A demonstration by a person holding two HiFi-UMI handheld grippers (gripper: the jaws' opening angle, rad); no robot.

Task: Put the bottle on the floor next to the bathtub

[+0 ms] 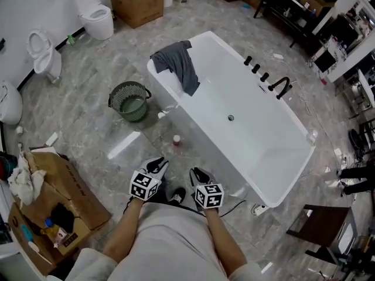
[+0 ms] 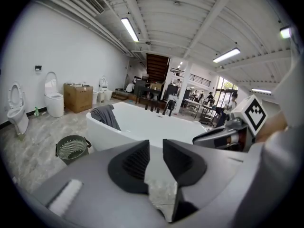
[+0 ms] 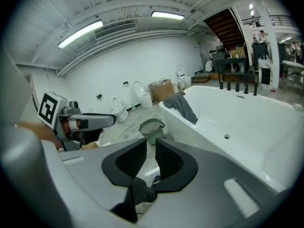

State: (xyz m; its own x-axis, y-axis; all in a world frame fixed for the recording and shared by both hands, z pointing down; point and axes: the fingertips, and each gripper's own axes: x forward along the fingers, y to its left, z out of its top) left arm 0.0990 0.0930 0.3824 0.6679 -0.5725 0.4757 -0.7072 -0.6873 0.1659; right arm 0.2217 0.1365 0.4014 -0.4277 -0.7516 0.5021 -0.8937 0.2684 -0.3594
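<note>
Bottle (image 1: 176, 140) is seen on the floor (image 1: 99, 75) just beside the bathtub (image 1: 263, 139), clear of both tools, while left gripper (image 1: 157, 166) and right gripper (image 1: 198, 175) are held near the body, jaws slightly parted, nothing gripped.

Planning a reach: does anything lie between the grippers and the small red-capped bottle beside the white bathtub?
Nothing visible: bare grey marble floor separates the left gripper and right gripper from the small red-capped bottle.
</note>
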